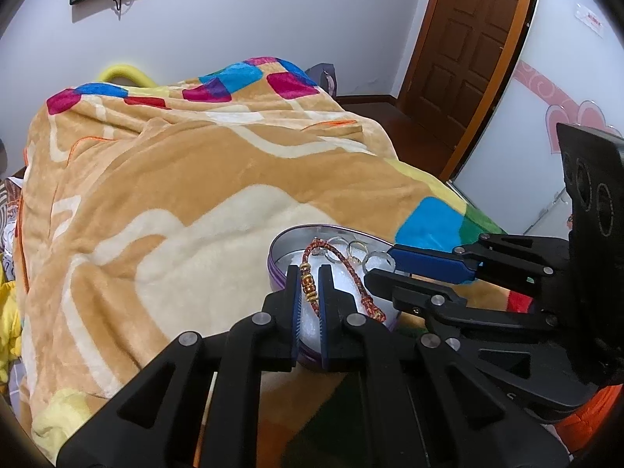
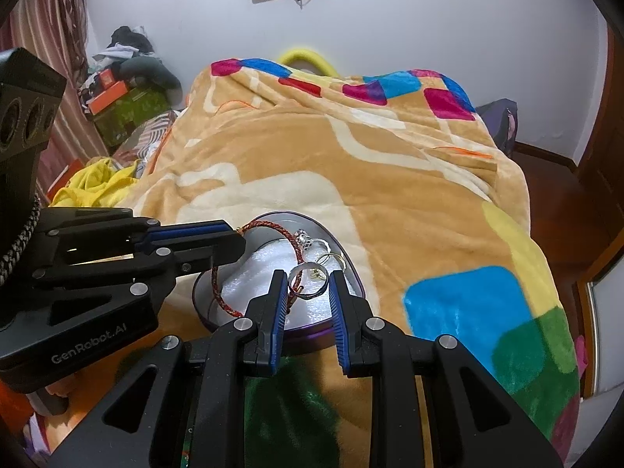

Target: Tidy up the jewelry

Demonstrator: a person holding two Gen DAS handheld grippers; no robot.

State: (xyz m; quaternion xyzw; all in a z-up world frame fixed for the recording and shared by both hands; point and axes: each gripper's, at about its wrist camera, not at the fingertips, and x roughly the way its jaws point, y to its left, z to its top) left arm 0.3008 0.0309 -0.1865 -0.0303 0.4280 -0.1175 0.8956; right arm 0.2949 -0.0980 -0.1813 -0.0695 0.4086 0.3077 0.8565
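Across the bed, spread wide: a tan fleece blanket (image 1: pixel 163 179) with cream bands and bright squares of blue, magenta, green and yellow. Near its front edge, resting on the blanket, a heart-shaped tin (image 2: pixel 353 273) with a purple wall and silver inside, lined with white foam (image 2: pixel 265 273). Draped over that foam, a red braided bracelet (image 1: pixel 353 273) with gold beads, long axis running from the tin's far rim toward the near rim, beaded stretch nearest the left wrist camera. Beside it, lying on the foam, several silver rings (image 1: pixel 357 249). Left gripper (image 1: pixel 310 273) clamped on the bracelet's beaded stretch, pads nearly together. Right gripper (image 2: pixel 306 279) closed on a silver band ring (image 2: pixel 308 279), held upright between the blue pads over the tin.
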